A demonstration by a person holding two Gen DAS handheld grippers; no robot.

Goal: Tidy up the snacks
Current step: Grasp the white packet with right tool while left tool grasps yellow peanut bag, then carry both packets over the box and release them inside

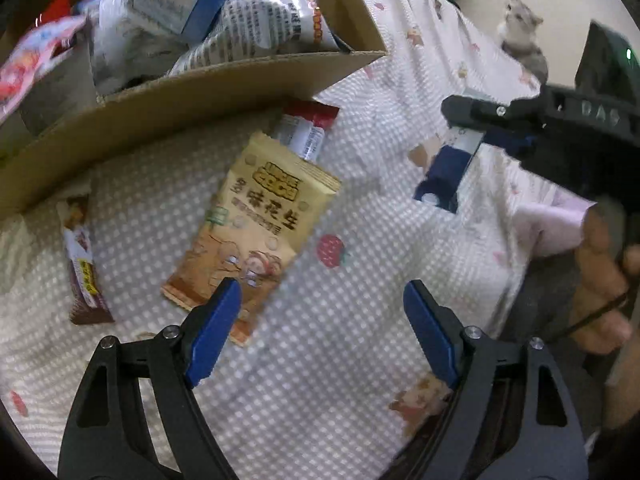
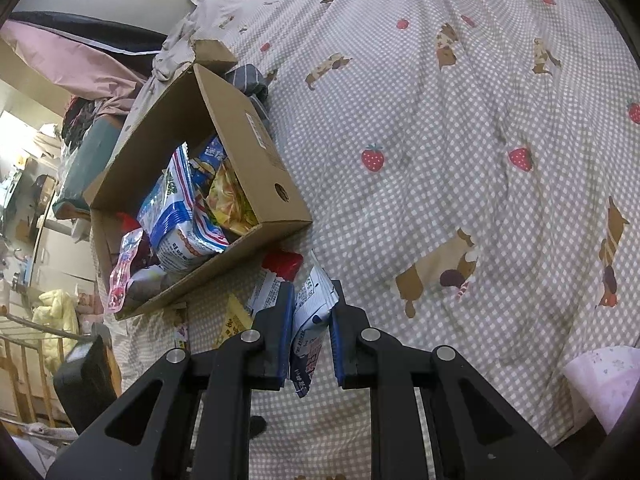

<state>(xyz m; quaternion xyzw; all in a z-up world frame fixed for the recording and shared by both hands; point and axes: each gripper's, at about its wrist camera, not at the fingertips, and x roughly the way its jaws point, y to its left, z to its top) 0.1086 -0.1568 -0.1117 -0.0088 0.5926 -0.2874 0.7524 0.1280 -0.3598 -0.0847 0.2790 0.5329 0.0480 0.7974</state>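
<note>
Soft, even indoor light with faint shadows; left wrist view is motion-blurred throughout, right wrist view sharper, both showing strong fisheye bending and dark vignetted corners.

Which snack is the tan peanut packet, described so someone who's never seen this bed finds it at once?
Start at the cardboard box on the checked bedspread, then look just below its near wall. The peanut packet lies flat there, its lower edge by the open left tool. Unlike the red-topped packet tucked under its upper end and the thin brown bar beside it, it is tan and broad, with bold dark lettering.
</note>
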